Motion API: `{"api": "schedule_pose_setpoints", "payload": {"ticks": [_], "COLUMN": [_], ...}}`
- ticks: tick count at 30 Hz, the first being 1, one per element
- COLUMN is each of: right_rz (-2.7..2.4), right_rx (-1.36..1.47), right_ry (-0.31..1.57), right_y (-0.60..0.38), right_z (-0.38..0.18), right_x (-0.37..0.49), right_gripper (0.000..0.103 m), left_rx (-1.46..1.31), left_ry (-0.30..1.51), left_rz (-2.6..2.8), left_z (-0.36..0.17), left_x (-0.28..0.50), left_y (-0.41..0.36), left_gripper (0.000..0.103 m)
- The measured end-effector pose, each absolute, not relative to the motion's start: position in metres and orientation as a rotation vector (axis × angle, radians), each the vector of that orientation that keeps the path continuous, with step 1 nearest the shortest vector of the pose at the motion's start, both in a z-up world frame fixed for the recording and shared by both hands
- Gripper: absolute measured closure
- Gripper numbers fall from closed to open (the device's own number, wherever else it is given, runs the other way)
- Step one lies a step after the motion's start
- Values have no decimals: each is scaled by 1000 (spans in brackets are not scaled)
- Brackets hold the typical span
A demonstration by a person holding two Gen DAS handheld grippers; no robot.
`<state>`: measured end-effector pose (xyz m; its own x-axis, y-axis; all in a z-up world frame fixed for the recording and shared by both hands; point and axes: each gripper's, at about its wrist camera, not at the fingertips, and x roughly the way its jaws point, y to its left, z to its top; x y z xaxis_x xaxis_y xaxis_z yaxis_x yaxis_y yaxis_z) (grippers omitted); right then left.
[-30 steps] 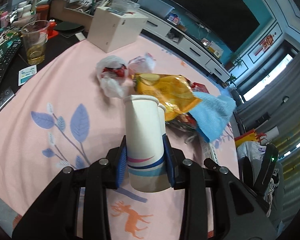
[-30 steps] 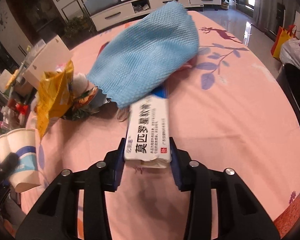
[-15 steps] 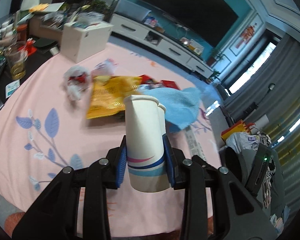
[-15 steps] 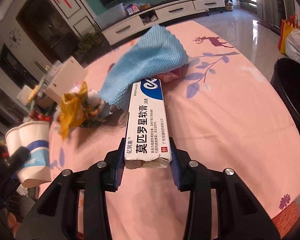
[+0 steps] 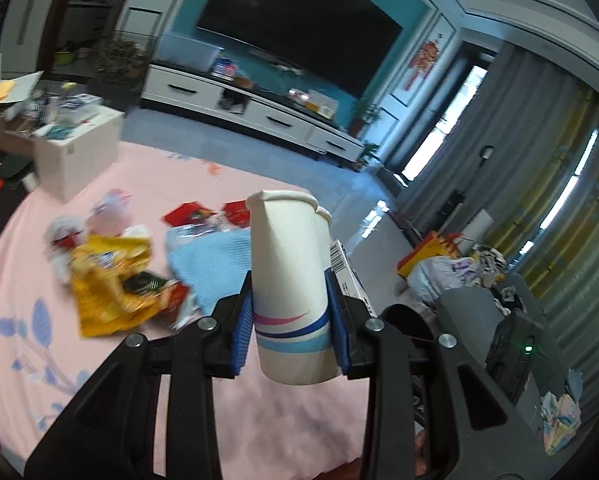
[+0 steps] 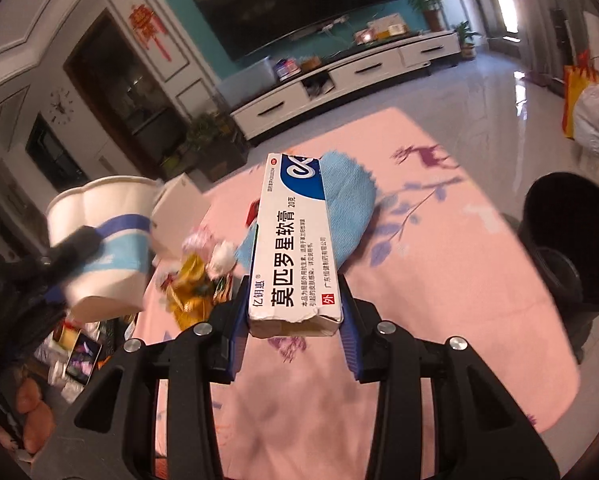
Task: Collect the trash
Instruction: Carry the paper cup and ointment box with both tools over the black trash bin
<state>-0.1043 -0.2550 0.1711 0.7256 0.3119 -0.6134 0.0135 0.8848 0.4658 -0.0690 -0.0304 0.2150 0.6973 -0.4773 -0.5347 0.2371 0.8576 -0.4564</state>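
Clearly both hands are loaded and held above the desk, which wears a pink cloth printed with leaves and deer. The left gripper has its blue-padded jaws closed on two nested white paper cups with pink and blue stripes, held upright by the lower wall. The right gripper has its jaws clamped on the near end of a long white and blue ointment carton with black Chinese lettering, which sticks far out ahead of the pads. Left on the cloth are a crumpled yellow snack bag, a light blue knitted cloth, red wrappers and a white crumpled bag. A round black bin stands on the floor just past the desk's edge on the right.

The next step is probably carrying both loads to that bin. The cups are thin paper squeezed on two sides, so a harder pinch could buckle them, and the inner one might slide loose if tipped. The carton's near end already looks dented; gripped only there, it may pivot or slip on a fast swing. With both grippers close together, the carton could knock the cups.
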Motion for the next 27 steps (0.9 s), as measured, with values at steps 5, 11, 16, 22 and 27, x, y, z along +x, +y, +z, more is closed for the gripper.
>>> {"api": "schedule_pose_setpoints", "payload": {"ticks": [5,11,16,22,27], "right_rz": [115,101,81,68,78], "right_rx": [495,545,527,559,565], "right_ry": [715,651,591,607,626], "right_y": [-275,-298,-310,-325,-328], "right_z": [198,230,248,226,208], "right_x": [-84,-60,-50,-43,-43], "right_gripper": [63,63,63,63,63], "left_rx": [-434,-410,-405,-381,-376], "left_ry": [710,732,724,782,817], "left_rz": [-470,-489,-510,-504,-477], "left_z": [221,227,220,191,174], "left_x": [-27,4,9,8,7], "left_y": [-41,-58,-69,-80,-78], "left_gripper": [69,69,68,69,68]}}
